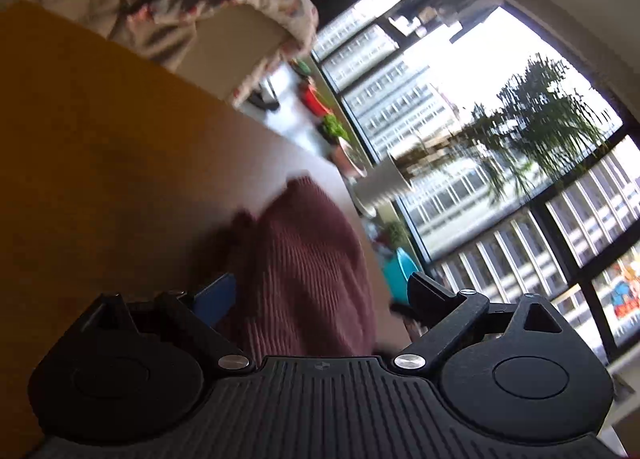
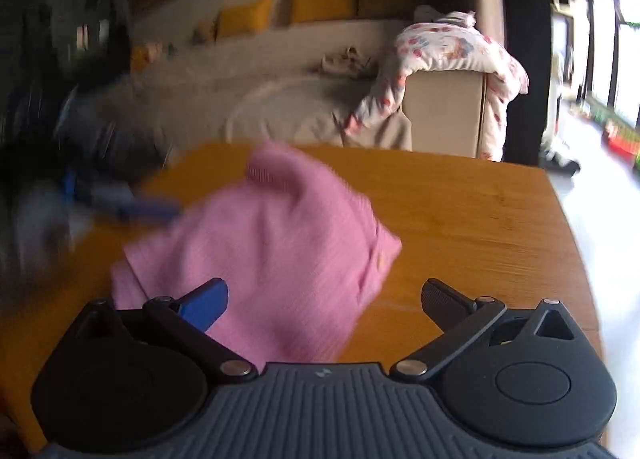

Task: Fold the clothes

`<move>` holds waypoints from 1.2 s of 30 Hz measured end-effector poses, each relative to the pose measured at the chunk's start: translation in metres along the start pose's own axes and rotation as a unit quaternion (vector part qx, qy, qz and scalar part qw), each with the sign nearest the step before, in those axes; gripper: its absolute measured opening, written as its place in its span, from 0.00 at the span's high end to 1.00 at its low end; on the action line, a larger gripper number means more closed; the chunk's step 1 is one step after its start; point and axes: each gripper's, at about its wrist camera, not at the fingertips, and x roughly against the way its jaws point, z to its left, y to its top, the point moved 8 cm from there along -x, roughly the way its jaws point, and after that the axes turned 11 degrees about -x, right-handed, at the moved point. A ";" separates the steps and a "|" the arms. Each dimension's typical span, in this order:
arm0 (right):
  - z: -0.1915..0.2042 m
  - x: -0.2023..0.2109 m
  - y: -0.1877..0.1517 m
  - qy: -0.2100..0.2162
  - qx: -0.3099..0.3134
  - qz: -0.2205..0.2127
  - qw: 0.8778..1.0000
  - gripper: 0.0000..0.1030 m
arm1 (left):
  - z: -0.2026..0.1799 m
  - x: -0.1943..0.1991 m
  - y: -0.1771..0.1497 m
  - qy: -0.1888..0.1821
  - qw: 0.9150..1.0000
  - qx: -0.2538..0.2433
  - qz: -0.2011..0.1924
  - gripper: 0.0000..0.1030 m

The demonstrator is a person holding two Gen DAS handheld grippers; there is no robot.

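A crumpled pink garment (image 2: 264,259) on the counter (image 2: 472,219) lies directly ahead of both wide-open hand-held grippers, right (image 2: 324,299) and left (image 1: 320,295), running away leftward.

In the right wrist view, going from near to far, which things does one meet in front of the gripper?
Right gripper, open → pink garment on the wooden table → cardboard box draped with a patterned blanket → yellow cushions along the far wall.

Ahead: orange wooden table (image 2: 472,219), beige cardboard box (image 2: 444,111) draped with floral quilt (image 2: 448,47), yellow cushions (image 2: 320,3) along back wall. Ahead-right: potted palm (image 1: 536,119) by window.
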 end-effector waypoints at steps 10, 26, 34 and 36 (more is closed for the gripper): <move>-0.017 -0.041 -0.005 0.090 -0.193 0.083 0.973 0.45 | -0.019 -0.015 -0.036 0.032 0.993 -0.093 0.061 0.41; 0.070 -0.180 0.060 0.107 -0.111 0.059 0.986 0.38 | 0.097 0.054 0.023 0.110 0.993 -0.035 -0.037 0.44; 0.072 -0.210 0.078 0.091 -0.107 0.048 0.989 0.30 | 0.105 0.063 0.039 0.111 0.992 -0.040 -0.048 0.42; 0.072 -0.209 0.078 0.086 -0.102 0.045 0.990 0.29 | 0.098 0.076 0.038 0.136 0.987 -0.058 -0.061 0.27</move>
